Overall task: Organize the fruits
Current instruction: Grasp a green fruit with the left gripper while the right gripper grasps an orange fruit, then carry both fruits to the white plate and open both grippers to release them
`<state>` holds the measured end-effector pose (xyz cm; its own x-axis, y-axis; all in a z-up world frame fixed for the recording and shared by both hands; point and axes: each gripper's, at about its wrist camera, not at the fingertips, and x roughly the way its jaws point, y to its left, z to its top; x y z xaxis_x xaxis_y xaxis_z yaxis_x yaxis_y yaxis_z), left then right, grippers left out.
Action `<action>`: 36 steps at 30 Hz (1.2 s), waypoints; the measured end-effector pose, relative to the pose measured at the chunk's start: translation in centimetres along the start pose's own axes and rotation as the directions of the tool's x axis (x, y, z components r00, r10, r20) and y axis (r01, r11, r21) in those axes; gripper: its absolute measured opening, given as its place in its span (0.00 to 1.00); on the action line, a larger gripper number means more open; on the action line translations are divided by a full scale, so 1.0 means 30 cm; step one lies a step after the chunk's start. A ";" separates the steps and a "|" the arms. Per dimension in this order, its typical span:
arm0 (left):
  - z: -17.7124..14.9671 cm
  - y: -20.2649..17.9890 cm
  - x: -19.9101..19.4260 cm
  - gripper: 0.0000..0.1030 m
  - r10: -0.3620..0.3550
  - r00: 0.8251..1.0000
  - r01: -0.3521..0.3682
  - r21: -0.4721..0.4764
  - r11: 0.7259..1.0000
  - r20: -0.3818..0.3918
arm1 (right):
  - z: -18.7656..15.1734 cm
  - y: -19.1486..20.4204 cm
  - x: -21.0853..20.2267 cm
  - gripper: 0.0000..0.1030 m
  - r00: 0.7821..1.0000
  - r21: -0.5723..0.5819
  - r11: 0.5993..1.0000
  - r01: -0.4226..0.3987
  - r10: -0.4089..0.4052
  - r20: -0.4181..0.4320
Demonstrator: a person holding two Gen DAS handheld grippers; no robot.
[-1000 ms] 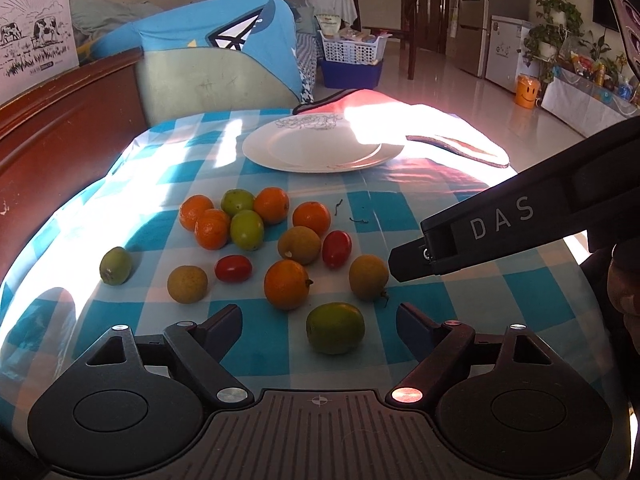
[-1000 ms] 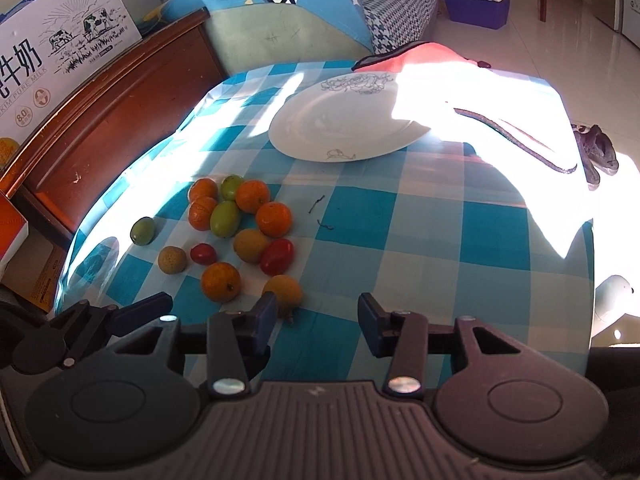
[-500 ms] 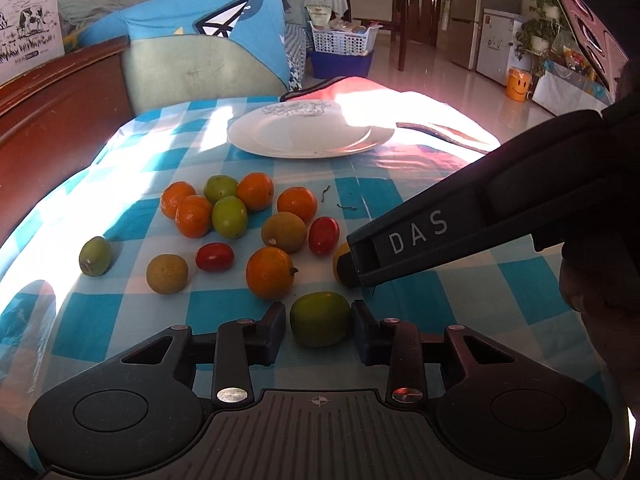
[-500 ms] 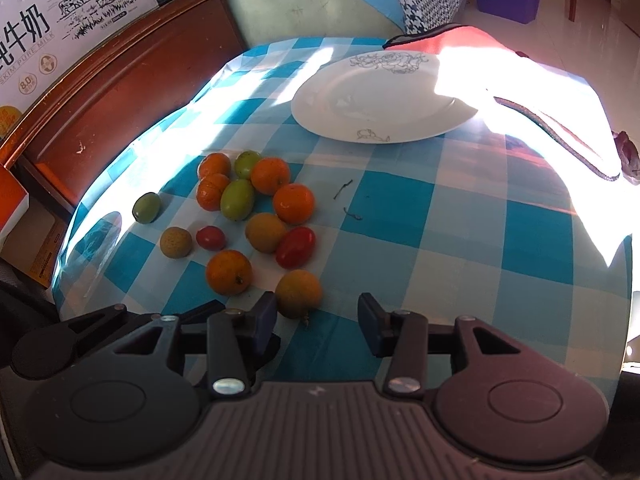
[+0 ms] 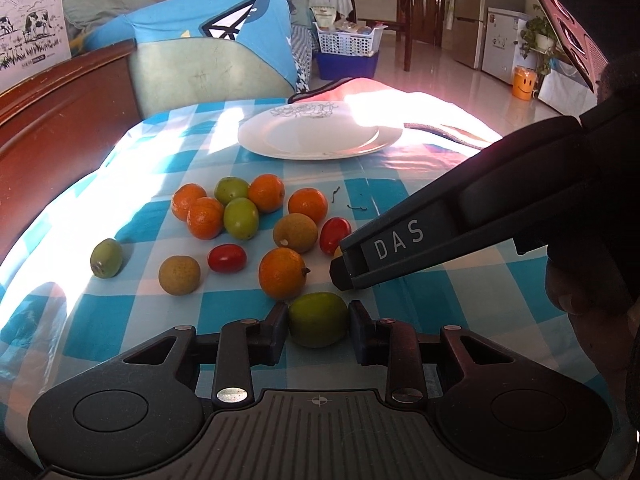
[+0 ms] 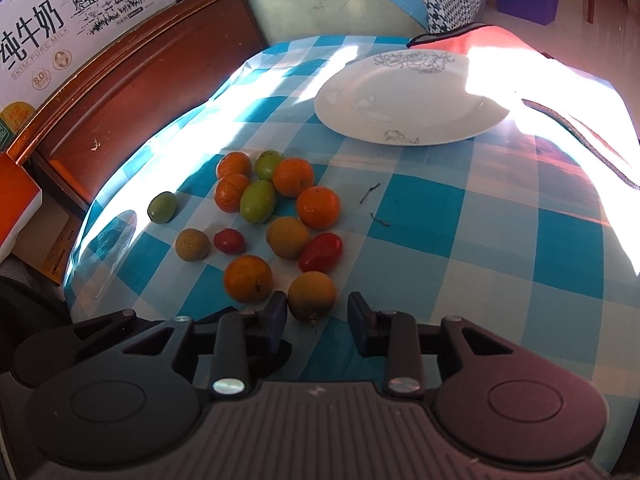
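Note:
Several small fruits lie in a cluster (image 5: 256,224) on the blue checked tablecloth: oranges, green fruits, brown fruits and red tomatoes. My left gripper (image 5: 318,326) is closed around a green fruit (image 5: 318,320), its pads touching both sides. My right gripper (image 6: 316,320) is open, its fingers either side of a brown fruit (image 6: 312,296) without touching it. The right gripper also shows in the left wrist view (image 5: 344,270), reaching in from the right. A white plate (image 5: 320,136) stands beyond the fruits, empty; it also shows in the right wrist view (image 6: 408,100).
A wooden bed frame (image 6: 132,80) borders the table's left side. A milk carton box (image 6: 48,28) stands behind it. A red cloth (image 6: 560,92) lies at the table's right side. A blue-green cushion (image 5: 208,64) sits behind the table.
My left gripper closed from wide open onto the green fruit. My right gripper moved forward and left until the brown fruit sits between its open fingers.

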<state>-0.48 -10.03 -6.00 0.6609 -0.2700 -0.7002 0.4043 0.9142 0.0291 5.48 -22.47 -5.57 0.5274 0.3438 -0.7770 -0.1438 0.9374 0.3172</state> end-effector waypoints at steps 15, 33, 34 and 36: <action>0.002 0.017 -0.005 0.29 0.006 1.000 -0.006 -0.027 1.000 0.000 | -0.004 0.001 0.000 0.27 1.000 0.007 1.000 0.007 -0.007 0.010; 0.113 0.118 -0.054 0.29 -0.032 0.998 0.041 -0.173 0.984 0.053 | 0.076 -0.040 -0.079 0.27 0.998 0.008 1.000 0.025 -0.025 0.062; 0.121 0.124 -0.049 0.29 -0.033 0.998 0.042 -0.178 0.983 0.052 | 0.090 -0.050 -0.081 0.27 0.998 0.015 1.000 0.018 -0.019 0.067; 0.142 0.134 -0.035 0.29 -0.033 0.998 0.042 -0.184 0.982 0.054 | 0.116 -0.065 -0.081 0.27 0.997 0.025 1.000 0.011 -0.013 0.073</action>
<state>3.16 -7.35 -2.12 0.6807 -0.3157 -0.6610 0.3082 0.9420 -0.1324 7.39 -25.31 -2.42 0.5888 0.3271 -0.7392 -0.1175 0.9394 0.3221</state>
